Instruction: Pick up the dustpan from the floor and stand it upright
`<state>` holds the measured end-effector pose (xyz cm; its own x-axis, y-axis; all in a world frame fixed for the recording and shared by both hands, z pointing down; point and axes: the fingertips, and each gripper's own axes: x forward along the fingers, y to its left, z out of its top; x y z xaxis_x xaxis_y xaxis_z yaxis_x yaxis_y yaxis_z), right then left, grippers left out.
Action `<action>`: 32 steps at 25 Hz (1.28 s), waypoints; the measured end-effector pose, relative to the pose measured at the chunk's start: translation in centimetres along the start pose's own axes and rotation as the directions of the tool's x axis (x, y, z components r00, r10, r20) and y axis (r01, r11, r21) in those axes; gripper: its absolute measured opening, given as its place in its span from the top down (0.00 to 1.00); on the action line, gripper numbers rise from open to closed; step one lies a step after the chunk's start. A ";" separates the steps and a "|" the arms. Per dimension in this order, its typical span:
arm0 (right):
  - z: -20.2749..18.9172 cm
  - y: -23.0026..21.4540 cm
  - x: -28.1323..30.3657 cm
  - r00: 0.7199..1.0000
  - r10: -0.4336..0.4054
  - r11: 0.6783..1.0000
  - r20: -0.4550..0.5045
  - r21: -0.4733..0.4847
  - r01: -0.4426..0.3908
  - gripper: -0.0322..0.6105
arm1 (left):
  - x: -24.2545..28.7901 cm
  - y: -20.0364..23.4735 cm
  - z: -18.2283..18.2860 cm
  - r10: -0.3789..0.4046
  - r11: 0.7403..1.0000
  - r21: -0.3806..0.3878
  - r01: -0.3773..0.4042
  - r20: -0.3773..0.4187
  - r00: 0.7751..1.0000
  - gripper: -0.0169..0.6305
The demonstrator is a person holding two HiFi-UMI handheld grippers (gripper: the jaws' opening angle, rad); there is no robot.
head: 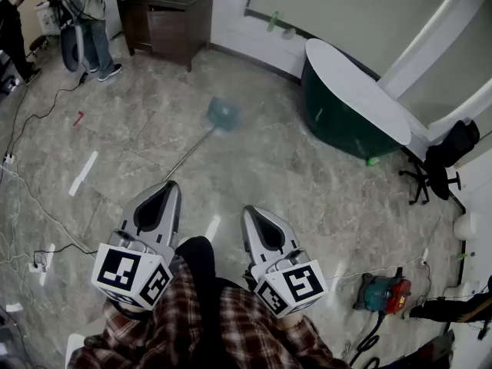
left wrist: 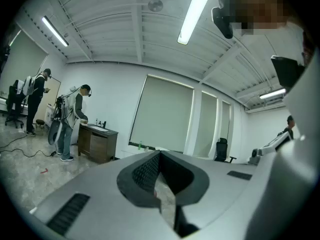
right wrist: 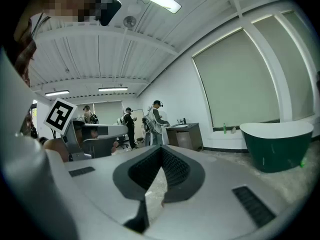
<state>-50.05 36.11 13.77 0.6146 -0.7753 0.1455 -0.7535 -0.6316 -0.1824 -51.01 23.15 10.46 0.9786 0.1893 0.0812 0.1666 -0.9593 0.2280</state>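
The dustpan (head: 222, 113) lies on the marble floor ahead of me, its teal pan blurred and its long thin handle (head: 187, 154) running back toward my left gripper. My left gripper (head: 170, 185) hangs just short of the handle's near end, held about level, jaws shut with nothing between them. To its right is my right gripper (head: 247, 211), also shut and empty. In the left gripper view the left gripper (left wrist: 159, 154) has its jaws together, and the dustpan is hidden. The right gripper view shows the right gripper (right wrist: 161, 149) with its jaws meeting and no dustpan.
A dark green bathtub (head: 344, 108) stands at the right, with a black office chair (head: 437, 168) beyond it. A dark wooden cabinet (head: 170, 18) and a person (head: 95, 20) are at the back left. Cables (head: 31, 198) cross the floor on the left. A red-and-teal machine (head: 382, 293) sits at the lower right.
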 end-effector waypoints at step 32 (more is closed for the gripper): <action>6.7 -21.5 33.2 0.991 0.060 0.998 -0.122 -0.021 -0.063 0.93 | 32.2 19.7 6.0 0.120 0.990 -0.078 -0.117 0.028 0.992 0.95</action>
<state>-11.85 23.95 16.02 0.5353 -0.8063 0.2515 -0.7955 -0.5814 -0.1707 -15.53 9.06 11.70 0.9945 0.0667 0.0803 0.0405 -0.9555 0.2922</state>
